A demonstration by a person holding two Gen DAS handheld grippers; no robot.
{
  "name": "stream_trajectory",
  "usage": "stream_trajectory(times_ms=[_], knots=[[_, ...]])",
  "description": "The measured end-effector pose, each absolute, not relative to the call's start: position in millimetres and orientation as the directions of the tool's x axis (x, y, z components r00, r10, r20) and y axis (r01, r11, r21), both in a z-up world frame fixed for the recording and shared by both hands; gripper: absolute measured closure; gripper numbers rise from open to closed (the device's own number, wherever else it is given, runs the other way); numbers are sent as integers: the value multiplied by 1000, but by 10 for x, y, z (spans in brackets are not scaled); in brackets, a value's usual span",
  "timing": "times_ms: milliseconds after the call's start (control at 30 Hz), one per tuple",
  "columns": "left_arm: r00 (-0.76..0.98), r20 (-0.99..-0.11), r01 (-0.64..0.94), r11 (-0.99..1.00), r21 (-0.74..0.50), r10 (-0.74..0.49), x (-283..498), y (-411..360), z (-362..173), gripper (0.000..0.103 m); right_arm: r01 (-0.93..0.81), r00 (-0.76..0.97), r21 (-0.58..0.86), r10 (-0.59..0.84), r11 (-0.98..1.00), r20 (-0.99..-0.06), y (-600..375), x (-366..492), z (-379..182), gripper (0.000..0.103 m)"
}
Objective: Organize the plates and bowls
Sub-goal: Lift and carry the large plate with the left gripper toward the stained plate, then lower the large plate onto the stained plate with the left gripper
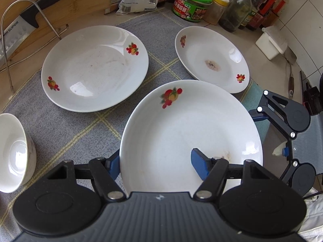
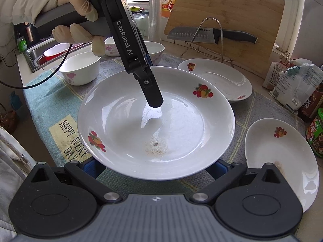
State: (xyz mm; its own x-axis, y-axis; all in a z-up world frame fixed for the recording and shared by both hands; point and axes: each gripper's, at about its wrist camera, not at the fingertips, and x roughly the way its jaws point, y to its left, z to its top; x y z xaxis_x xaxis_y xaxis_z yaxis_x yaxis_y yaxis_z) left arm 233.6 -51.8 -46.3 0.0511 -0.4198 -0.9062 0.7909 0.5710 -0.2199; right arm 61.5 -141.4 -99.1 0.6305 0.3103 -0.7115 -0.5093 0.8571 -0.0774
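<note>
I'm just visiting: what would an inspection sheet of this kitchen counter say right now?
Surface: grey checked cloth over the counter.
Job's things: lifted plate tilted above the cloth; two more plates resting on it; bowls near the sink.
Clutter: knife against a cutting board; jars and bottles.
Grippers: left gripper with jaws clamping the lifted plate's rim; right gripper with jaws wide beneath that plate.
Cables: black cable hanging from the left gripper.
Surroundings: tiled wall.
</note>
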Motion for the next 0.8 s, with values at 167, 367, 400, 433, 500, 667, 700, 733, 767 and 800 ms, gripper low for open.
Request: stream_trajectory(times_ms=[167, 367, 400, 433, 500, 667, 700, 733, 767, 800], knots=[[56, -905, 795, 568, -216, -422, 2347, -687, -432, 34, -507, 634, -78, 310, 859, -708, -1583, 632, -958, 0], [52, -905, 810, 548, -208, -422, 2371, -945, -399, 34, -482, 645, -74, 296, 873, -705, -1788, 630, -951, 0], [51, -905, 815, 542, -207, -422, 2377, -992, -391, 34, -476, 647, -72, 294, 876, -703, -1829, 627, -947, 0], [50, -905, 818, 537, -205, -422, 2383, -1040, -384, 34, -470, 650, -71, 291, 880, -702, -1866, 624, -943, 0], [50, -905, 828, 525, -199, -422, 2393, -1153, -368, 34, -456, 657, -70, 282, 887, -699, -1948, 619, -935, 0], [46, -906, 849, 494, -187, -421, 2402, -1404, -331, 34, -422, 673, -73, 258, 904, -694, -2132, 593, -912, 0], [45, -906, 854, 486, -183, -421, 2407, -1456, -323, 34, -413, 676, -72, 252, 908, -692, -2175, 589, -909, 0], [44, -906, 858, 480, -182, -421, 2409, -1507, -319, 34, -406, 679, -71, 249, 911, -691, -2209, 584, -907, 0], [41, -906, 862, 474, -181, -422, 2417, -1562, -317, 34, -399, 681, -70, 245, 914, -690, -2241, 578, -905, 0], [39, -906, 866, 467, -180, -422, 2422, -1607, -317, 34, -391, 685, -70, 239, 918, -689, -2288, 573, -903, 0]])
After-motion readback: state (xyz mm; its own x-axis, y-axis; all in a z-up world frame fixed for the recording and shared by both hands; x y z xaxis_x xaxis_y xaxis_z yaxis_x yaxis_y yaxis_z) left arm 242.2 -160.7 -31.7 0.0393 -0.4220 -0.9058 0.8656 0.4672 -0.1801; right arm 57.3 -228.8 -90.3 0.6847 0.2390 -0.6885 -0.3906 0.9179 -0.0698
